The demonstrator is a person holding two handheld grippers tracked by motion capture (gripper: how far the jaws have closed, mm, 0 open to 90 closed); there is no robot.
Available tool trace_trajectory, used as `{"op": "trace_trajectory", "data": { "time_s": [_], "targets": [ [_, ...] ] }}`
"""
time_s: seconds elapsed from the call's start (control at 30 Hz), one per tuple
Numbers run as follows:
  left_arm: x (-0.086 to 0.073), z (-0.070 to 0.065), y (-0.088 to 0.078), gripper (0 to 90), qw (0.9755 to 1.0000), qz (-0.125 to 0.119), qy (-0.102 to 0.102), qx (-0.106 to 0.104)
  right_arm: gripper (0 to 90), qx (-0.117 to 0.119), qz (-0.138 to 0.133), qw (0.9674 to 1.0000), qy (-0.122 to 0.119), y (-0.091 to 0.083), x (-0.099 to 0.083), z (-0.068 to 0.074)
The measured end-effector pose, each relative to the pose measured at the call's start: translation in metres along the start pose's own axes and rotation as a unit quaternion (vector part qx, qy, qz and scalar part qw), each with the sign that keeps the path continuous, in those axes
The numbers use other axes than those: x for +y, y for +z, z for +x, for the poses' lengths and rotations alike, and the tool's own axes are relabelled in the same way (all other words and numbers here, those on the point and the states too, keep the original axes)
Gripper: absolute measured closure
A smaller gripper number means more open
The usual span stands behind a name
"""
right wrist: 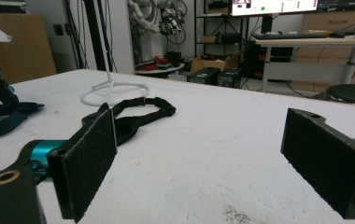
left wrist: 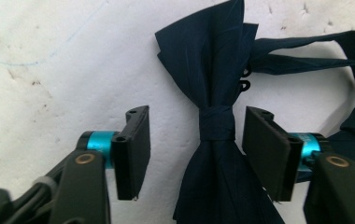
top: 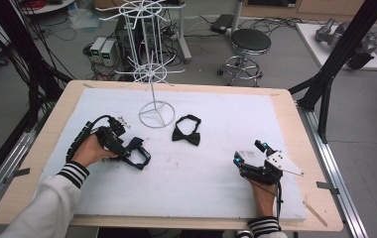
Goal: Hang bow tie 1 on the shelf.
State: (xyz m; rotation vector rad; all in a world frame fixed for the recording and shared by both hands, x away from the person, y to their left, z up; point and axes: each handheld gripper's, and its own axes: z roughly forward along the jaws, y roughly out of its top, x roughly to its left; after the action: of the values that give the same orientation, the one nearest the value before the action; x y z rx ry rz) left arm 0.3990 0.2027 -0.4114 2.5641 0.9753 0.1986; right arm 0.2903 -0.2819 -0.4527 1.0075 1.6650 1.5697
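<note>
Because our left gripper (left wrist: 196,151) has its jaws set either side of the navy bow tie (left wrist: 213,154), we take that tie as the thing in hand. Both pads stand just off the cloth, one on each side of the knot band (left wrist: 216,123), with a sliver of white mat showing on both sides, so nothing is pinched yet. From above, the tie lies flat on the mat (top: 216,168) at the left, under the gripper's tip, its strap (left wrist: 353,70) looping away beyond the knot.

We judge it light and soft: thin folded fabric that will sag and slide if we take it by a wing. The knot is the firmest, thickest part and sits at the balance point, so closing there should lift both wings evenly; the strap will simply trail.

Our right gripper (right wrist: 203,163) rests near the front right of the mat, jaws spread wide and empty. Farther off lies a second, black bow tie (top: 187,130), and beyond it the white wire rack (top: 153,69) near the back edge.
</note>
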Motion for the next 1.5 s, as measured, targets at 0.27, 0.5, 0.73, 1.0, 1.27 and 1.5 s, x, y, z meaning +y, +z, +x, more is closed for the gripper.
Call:
{"op": "trace_trajectory", "data": {
  "time_s": [0.27,0.5,0.73,1.0,1.27,1.5],
  "targets": [
    [0.002,-0.003,0.002,70.5,0.9999,0.009,0.002,-0.013,10.0,0.000,-0.001,1.0000,-0.001,0.000,0.000,0.000],
    [0.002,-0.004,0.001,74.1,0.9999,0.006,-0.006,-0.008,10.0,0.000,-0.002,1.0000,-0.004,0.000,0.000,0.000],
    [0.000,-0.004,-0.002,74.2,0.9999,-0.005,-0.008,-0.007,10.0,-0.002,-0.004,1.0000,-0.006,0.000,0.000,0.000],
    [-0.001,-0.003,-0.005,74.2,0.9998,-0.019,-0.007,-0.006,10.0,-0.001,-0.002,1.0000,-0.007,0.000,0.000,0.000],
    [-0.003,-0.004,-0.015,74.3,0.9982,-0.061,-0.001,-0.001,10.0,-0.002,-0.004,1.0000,-0.007,0.000,0.000,0.000],
    [-0.006,-0.005,-0.026,74.3,0.9940,-0.109,0.008,-0.002,10.0,-0.002,-0.005,0.9999,-0.009,0.000,0.000,0.000]
  ]
}}
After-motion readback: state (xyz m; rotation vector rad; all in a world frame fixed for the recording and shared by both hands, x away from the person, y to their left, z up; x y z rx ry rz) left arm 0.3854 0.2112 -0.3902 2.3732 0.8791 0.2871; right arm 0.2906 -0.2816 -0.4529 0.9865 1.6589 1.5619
